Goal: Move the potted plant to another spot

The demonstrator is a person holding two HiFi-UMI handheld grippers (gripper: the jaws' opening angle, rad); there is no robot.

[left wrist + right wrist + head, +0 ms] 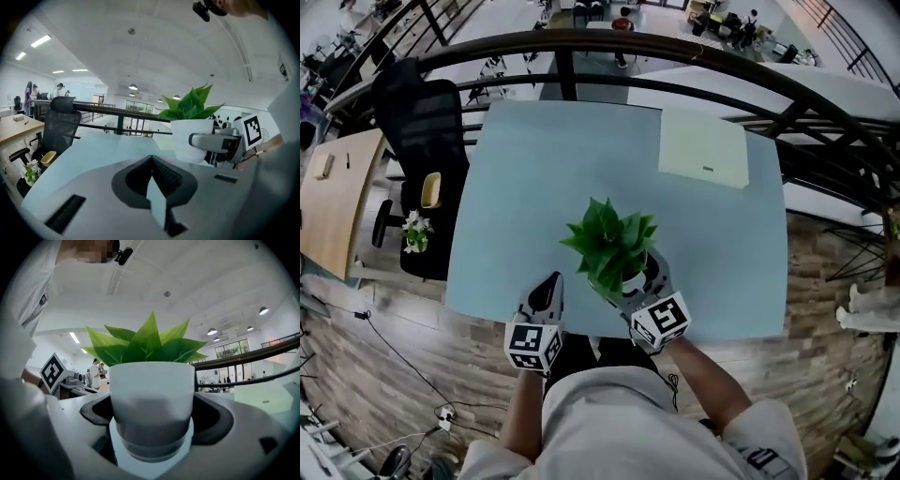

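Potted plant [614, 246]: green leaves in a white pot [152, 394], at the near edge of the pale blue desk [534, 187], about mid-width. Right tool [634, 279]: jaws spread to the pot's width and gripping its lower wall on both sides. Left tool [553, 279]: jaws pressed together with nothing between them, just left of the plant. Pale flat box [703, 148]: far right of the desk. Black office chair [422, 122]: beside the desk's left side.

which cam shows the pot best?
Right gripper view: the pot fills the centre, wall and base clear, held between the right claw jaws. Head view: the leaves cover it from above and only some rim shows. Left gripper view: small, side-on, partly behind that claw's finger.
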